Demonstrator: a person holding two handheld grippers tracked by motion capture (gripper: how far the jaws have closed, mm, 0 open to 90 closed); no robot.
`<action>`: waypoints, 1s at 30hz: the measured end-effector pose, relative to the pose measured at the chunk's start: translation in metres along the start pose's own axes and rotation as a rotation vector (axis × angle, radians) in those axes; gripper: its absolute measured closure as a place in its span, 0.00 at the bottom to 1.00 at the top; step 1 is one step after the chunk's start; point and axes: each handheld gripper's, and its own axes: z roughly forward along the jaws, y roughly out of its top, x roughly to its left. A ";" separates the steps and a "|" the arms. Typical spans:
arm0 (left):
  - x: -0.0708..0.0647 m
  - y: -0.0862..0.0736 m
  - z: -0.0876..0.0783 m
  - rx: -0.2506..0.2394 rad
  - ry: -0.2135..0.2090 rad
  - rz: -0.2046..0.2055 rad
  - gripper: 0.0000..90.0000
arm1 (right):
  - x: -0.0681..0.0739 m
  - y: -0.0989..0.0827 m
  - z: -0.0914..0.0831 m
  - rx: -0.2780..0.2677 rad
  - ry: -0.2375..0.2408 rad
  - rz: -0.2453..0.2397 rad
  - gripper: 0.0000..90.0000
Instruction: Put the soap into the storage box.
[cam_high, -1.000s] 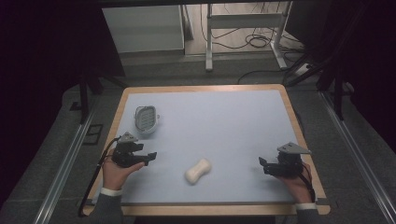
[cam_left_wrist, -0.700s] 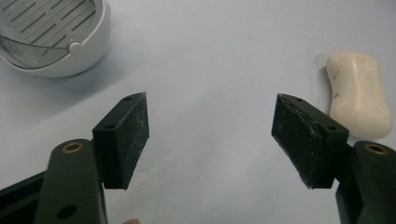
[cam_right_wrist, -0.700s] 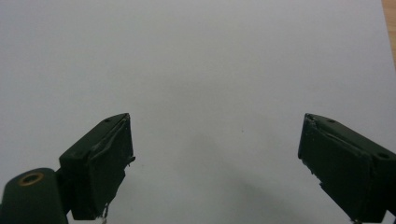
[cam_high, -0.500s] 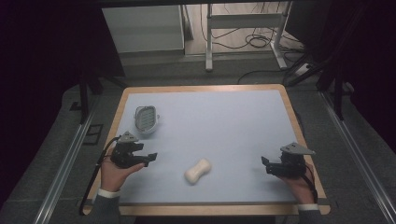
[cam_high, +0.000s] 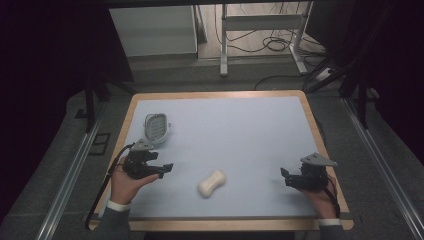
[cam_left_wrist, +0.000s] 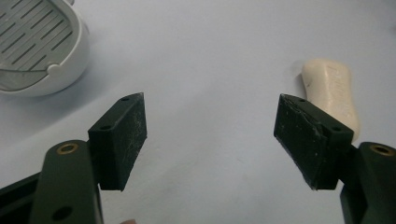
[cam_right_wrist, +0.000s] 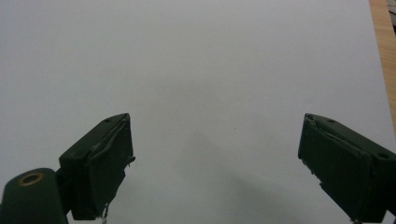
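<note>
The blue table (cam_high: 240, 130) is bearing a soap dish (cam_high: 156, 128) at far left and a soap bar (cam_high: 212, 183) near centre, lying free, long axis running near-left to far-right. The left gripper (cam_high: 161, 170), jaws just opening wide and empty, is risking nudging the bar askew by closing off-centre; the right gripper (cam_high: 284, 176) is gaping empty

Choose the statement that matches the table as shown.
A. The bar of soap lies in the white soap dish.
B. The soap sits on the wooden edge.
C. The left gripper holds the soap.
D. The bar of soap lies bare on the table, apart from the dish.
D: the bar of soap lies on the table, well apart from the white soap dish.
</note>
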 end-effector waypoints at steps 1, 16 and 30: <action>-0.002 0.001 0.000 0.002 -0.002 0.005 0.28 | -0.001 0.000 0.000 0.001 -0.001 0.001 0.11; -0.025 0.010 0.005 0.031 -0.023 0.067 0.27 | -0.002 -0.001 -0.002 0.001 -0.010 0.009 0.11; -0.055 0.017 0.018 0.064 -0.050 0.127 0.27 | -0.004 -0.003 -0.001 0.013 -0.024 0.021 0.11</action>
